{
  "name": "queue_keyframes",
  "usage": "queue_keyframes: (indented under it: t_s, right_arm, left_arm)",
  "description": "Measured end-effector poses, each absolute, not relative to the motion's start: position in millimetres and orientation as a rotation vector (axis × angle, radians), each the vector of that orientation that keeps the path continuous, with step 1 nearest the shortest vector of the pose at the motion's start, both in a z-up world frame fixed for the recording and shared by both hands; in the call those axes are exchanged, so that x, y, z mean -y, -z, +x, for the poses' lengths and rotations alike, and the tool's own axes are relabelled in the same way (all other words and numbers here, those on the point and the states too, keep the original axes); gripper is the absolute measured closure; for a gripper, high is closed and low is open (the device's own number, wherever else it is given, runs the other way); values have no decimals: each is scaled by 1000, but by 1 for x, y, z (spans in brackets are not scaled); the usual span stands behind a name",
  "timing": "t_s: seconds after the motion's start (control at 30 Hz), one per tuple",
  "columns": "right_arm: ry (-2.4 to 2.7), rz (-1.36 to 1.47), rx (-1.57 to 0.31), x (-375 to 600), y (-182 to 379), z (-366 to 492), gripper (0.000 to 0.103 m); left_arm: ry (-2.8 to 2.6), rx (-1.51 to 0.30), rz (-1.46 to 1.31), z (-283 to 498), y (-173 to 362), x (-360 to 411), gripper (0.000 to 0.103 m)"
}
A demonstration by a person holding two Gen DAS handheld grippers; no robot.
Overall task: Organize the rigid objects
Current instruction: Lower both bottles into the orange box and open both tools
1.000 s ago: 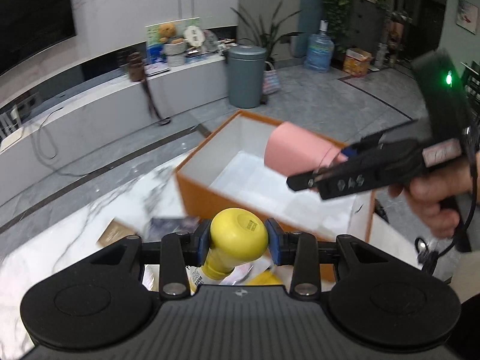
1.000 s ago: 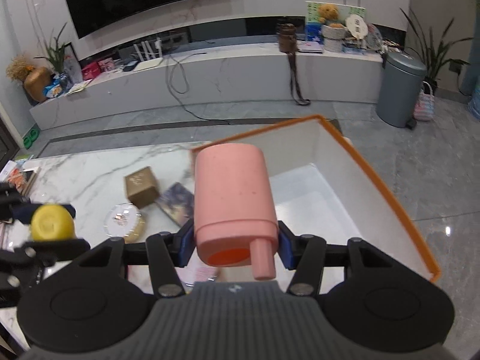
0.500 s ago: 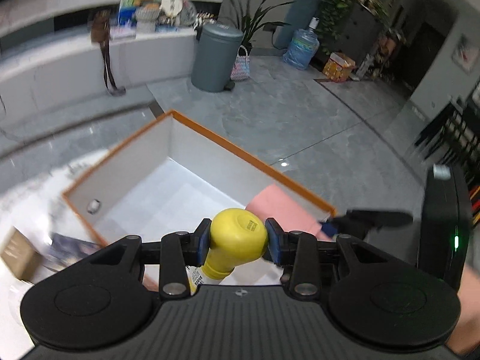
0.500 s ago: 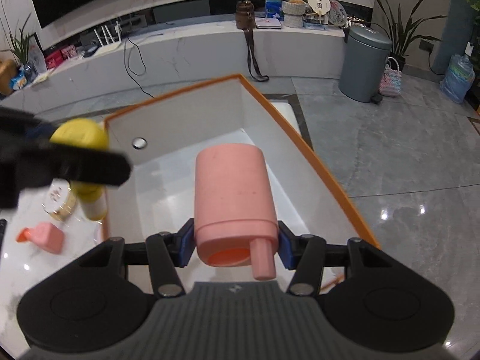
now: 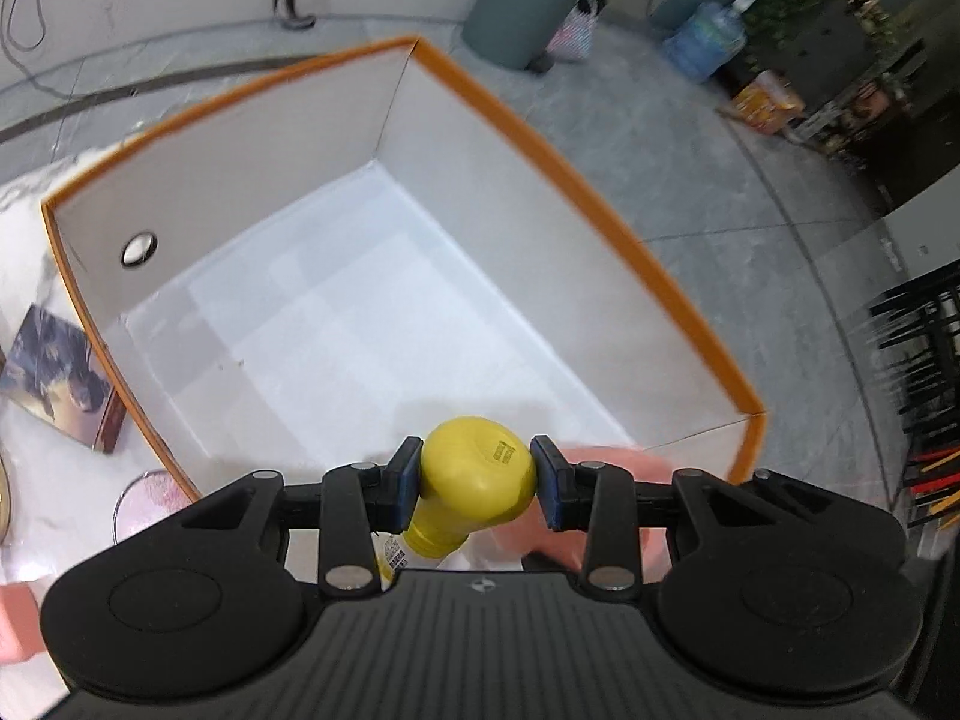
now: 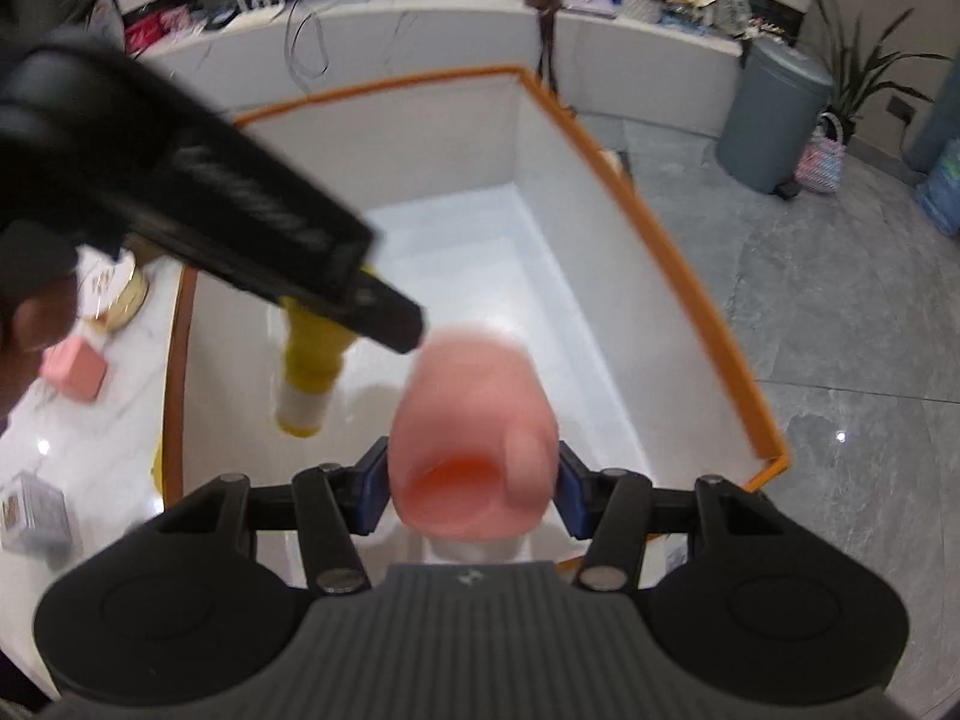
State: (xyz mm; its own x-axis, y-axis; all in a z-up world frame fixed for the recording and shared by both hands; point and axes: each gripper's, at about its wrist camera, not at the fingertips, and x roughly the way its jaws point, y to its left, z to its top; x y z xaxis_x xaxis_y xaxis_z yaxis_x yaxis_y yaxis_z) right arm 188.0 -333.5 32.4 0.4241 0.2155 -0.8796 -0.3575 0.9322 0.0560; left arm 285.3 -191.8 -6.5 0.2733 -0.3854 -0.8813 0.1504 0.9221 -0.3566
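My left gripper (image 5: 475,483) is shut on a yellow bottle (image 5: 474,474) by its rounded cap, held over the near end of the orange-rimmed white box (image 5: 600,192). In the right wrist view that bottle (image 6: 309,372) hangs inside the box (image 6: 678,276) under the left gripper's black body (image 6: 198,204). My right gripper (image 6: 473,489) is shut on a pink cup (image 6: 474,438) with a small handle, its mouth facing the camera, also over the box's near end. The box's white floor shows nothing lying on it.
On the marble table left of the box lie a dark picture card (image 5: 57,378), a round gold tin (image 6: 117,294), a pink block (image 6: 75,369) and a small grey box (image 6: 30,513). A grey bin (image 6: 771,120) stands on the floor beyond.
Both grippers have come down over the box and tipped to look into it. The left one swung in from the table side with the yellow bottle; grips are unchanged.
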Motion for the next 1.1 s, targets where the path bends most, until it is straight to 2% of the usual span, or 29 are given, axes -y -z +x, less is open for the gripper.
queue_keyframes:
  t_s: [1.1]
  right_arm:
    - [-336,-319,-1158,312,-8,208,51]
  left_arm:
    - [316,-1439,1,297,34,223,60]
